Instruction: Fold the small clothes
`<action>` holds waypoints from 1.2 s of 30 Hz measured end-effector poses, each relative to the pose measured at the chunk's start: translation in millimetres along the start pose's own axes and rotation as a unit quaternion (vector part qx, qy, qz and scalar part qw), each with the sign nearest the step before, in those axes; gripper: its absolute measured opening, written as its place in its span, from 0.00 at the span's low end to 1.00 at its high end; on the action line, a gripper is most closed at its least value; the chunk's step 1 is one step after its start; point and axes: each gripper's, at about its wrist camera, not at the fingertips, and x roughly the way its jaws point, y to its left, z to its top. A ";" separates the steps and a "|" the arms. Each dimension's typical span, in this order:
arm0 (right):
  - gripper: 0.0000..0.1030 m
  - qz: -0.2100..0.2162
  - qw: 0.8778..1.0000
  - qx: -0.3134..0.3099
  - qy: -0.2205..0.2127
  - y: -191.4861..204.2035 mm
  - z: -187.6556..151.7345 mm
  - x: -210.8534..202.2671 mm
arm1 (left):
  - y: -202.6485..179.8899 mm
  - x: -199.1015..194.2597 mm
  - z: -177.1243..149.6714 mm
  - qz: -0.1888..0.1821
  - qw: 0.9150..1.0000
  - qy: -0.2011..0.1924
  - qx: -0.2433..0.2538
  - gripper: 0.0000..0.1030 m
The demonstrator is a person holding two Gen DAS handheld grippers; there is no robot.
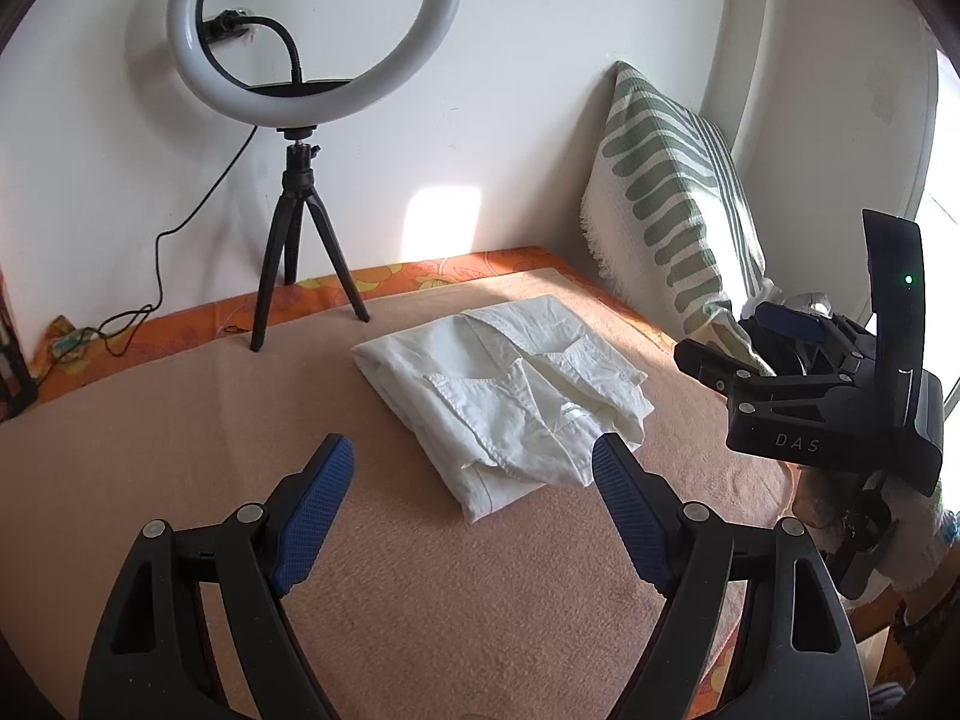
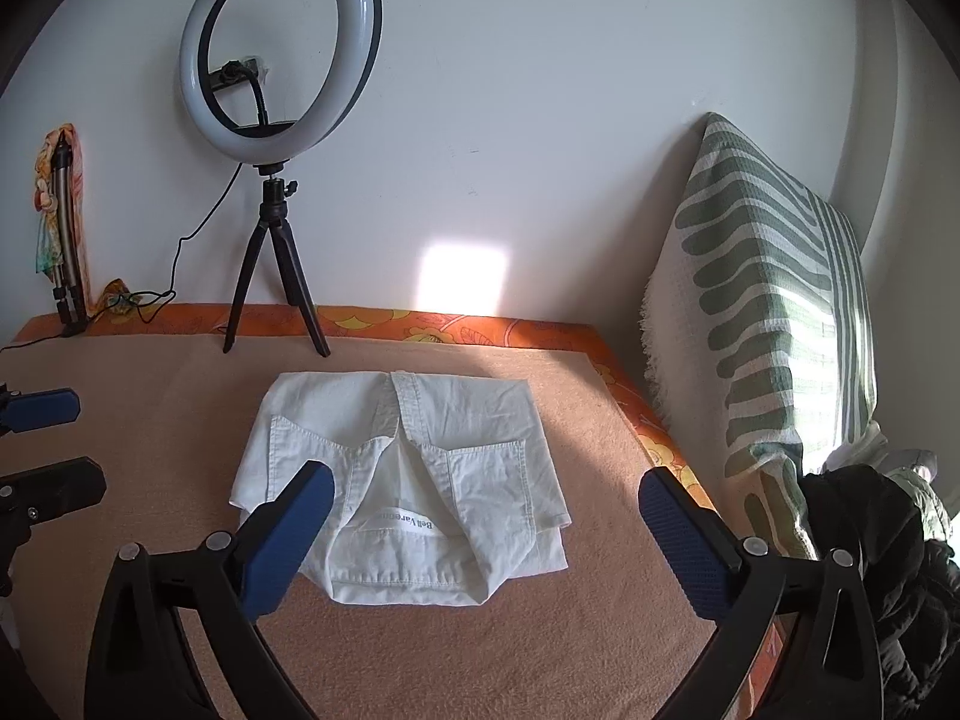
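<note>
A white folded garment (image 1: 498, 384) with two patch pockets and a neck label lies flat on the peach blanket (image 1: 180, 450). In the left wrist view my left gripper (image 1: 471, 450) hangs open above the blanket, just short of the garment's near edge, with nothing between its blue pads. My right gripper (image 1: 738, 336) shows at the right, beside the garment. In the right wrist view the garment (image 2: 408, 462) lies straight ahead, and the right gripper (image 2: 486, 477) stands wide open over its near part, with the pads clear of the cloth. The left gripper (image 2: 54, 450) shows at the left edge.
A ring light on a black tripod (image 2: 273, 276) stands at the back of the blanket, its cable trailing left. A green-striped pillow (image 2: 768, 324) leans on the wall at the right, with dark clothing (image 2: 870, 570) below it. An orange floral sheet (image 2: 450, 324) borders the blanket (image 2: 150, 408).
</note>
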 end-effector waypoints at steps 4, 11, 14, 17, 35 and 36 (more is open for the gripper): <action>1.00 0.002 1.000 0.014 -0.008 12.4 -12.2 -20.2 | -2.0 -30.4 -15.8 -0.001 1.000 -0.012 0.015 0.80; 1.00 0.001 0.999 0.045 -0.024 29.0 -32.7 -41.9 | -4.6 -67.6 -44.1 0.033 0.998 -0.022 0.056 0.83; 1.00 0.004 0.998 0.054 -0.023 33.9 -39.2 -44.6 | -4.7 -73.7 -53.4 0.056 0.996 -0.019 0.067 0.88; 1.00 0.009 0.998 0.060 -0.025 36.2 -42.2 -46.0 | -2.7 -80.0 -60.4 0.049 0.997 -0.020 0.059 0.93; 1.00 -0.001 0.998 0.046 -0.041 45.3 -50.3 -47.6 | -12.3 -83.9 -70.3 0.066 0.996 -0.004 0.062 0.99; 1.00 -0.001 0.998 0.046 -0.041 45.3 -50.7 -47.7 | -11.6 -83.6 -71.1 0.067 0.996 -0.003 0.061 0.99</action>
